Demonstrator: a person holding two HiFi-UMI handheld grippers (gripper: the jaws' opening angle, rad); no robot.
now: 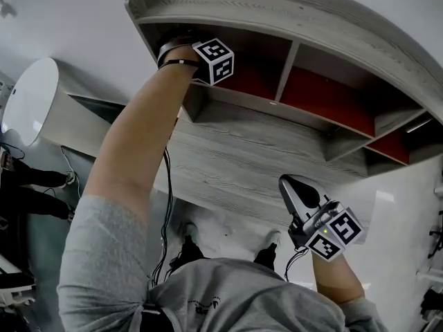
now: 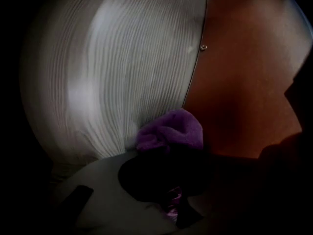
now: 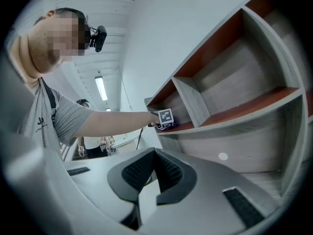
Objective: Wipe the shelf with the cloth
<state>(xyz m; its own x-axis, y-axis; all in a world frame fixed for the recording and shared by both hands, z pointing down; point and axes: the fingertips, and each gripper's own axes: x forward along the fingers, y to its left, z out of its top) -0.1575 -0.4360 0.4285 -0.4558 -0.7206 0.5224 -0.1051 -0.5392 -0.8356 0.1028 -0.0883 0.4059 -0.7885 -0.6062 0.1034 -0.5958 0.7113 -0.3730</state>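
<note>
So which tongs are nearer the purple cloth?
Left. The left tongs are clamped on the purple cloth inside the shelf's end compartment. The right tongs hang shut and empty outside the shelf, lower down and well away.

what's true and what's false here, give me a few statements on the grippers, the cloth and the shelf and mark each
1. The left gripper is clamped on a purple cloth. True.
2. The right gripper is inside a compartment of the shelf. False: it is held outside the shelf, lower down in the head view.
3. The shelf's compartments have red back panels. True.
4. The right gripper holds a second cloth. False: its jaws are together with nothing between them.
</note>
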